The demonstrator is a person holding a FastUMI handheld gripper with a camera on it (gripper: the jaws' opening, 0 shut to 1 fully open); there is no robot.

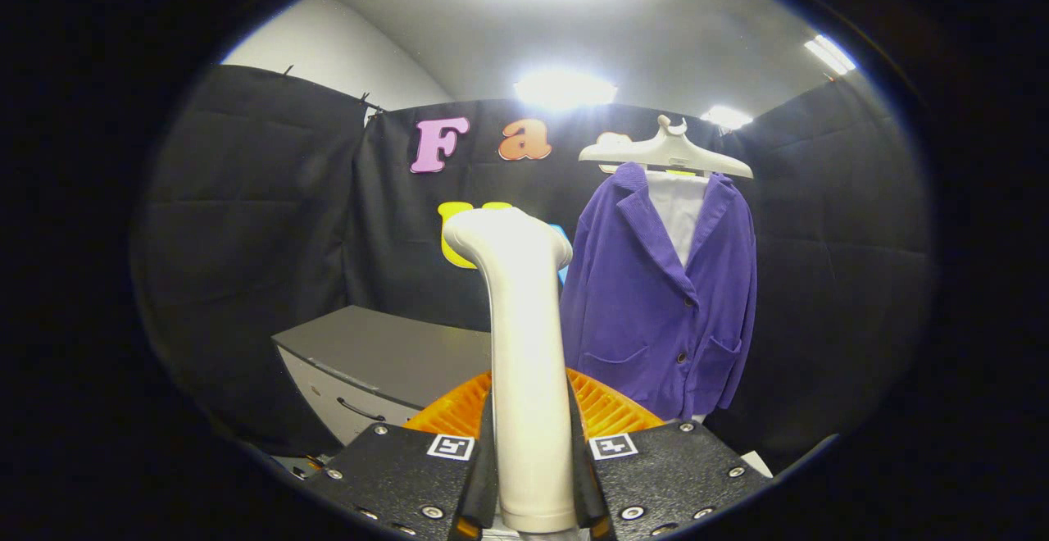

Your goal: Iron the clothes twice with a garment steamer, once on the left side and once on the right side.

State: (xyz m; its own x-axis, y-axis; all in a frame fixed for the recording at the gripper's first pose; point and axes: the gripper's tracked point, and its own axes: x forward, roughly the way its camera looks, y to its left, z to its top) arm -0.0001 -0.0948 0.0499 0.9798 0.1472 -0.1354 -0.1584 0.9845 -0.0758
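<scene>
Steamer (524, 344) stands upright between the fingers of our hand-held gripper (533, 475), both pressing its handle, head aimed forward, we judge ready for a pass. Beyond them to the right hangs the purple jacket (656, 303) on a hanger (665, 152), well apart. Grey cabinet (385, 361) sits ahead left; room between looks open.

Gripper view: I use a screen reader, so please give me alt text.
The claw is shut on a white garment steamer, held upright. Beyond it a purple jacket hangs on a white hanger, right of a grey cabinet.
</scene>
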